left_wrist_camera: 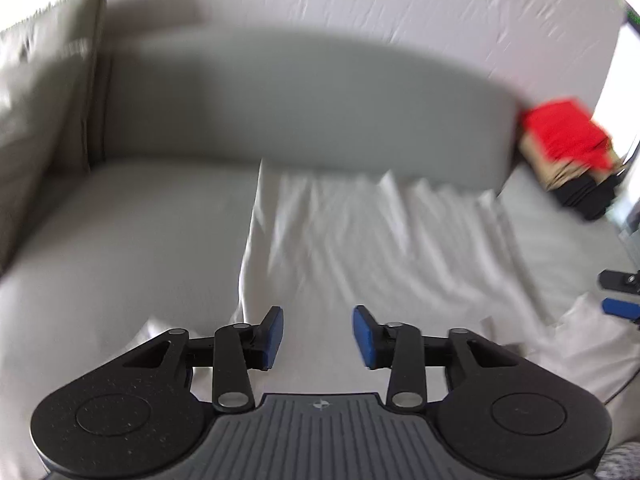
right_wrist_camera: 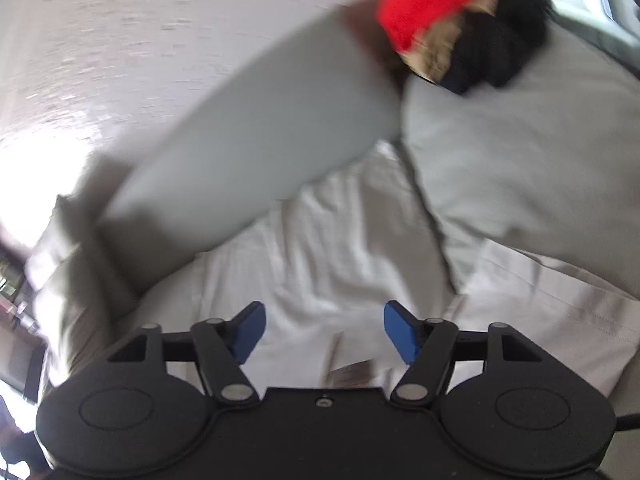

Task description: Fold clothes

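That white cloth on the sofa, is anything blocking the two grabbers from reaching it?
Nothing visible. The white cloth lies spread directly ahead of the left gripper and right gripper, jaws open, with no object between.

Black tool [left_wrist_camera: 318, 334] bodies, blue pads [right_wrist_camera: 250, 332], seemingly silver pivot screws.

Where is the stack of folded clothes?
The stack of folded clothes sits far right in the left wrist view, against the sofa backrest's end, beyond the white garment.
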Demonstrator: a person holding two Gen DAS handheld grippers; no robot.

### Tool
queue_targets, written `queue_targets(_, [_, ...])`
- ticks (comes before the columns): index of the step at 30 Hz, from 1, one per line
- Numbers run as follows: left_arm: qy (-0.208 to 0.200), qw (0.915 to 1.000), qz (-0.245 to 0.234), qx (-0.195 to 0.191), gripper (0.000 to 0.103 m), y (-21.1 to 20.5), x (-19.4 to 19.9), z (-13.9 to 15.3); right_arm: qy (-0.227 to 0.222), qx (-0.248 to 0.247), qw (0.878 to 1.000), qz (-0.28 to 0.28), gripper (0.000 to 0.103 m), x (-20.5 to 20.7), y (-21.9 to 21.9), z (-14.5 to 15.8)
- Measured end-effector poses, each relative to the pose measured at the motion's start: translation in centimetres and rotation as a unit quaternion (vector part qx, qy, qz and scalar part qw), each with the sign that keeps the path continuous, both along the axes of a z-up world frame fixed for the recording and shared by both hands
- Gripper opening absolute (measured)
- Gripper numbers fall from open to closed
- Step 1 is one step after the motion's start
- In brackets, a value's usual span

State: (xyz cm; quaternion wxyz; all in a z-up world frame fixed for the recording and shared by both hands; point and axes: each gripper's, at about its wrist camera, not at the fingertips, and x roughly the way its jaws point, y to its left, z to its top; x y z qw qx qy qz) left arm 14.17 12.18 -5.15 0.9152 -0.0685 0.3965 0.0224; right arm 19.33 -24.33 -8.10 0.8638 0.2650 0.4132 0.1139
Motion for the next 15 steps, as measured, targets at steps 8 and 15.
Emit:
queue_targets(8, [0.04,0.9989,0.022,0.012,0.004,1.2,6.1,-6.9,0.036,-0.023,0.999,0.01,0.012,5.3,0.0,-6.3])
queue_targets(15, [0.059,0.9891,0.117,0.067,0.011,3.6,8.5,-10.7,0.056,-0.18,0.982,-0.003,0.0,7.0,2.3,-9.3])
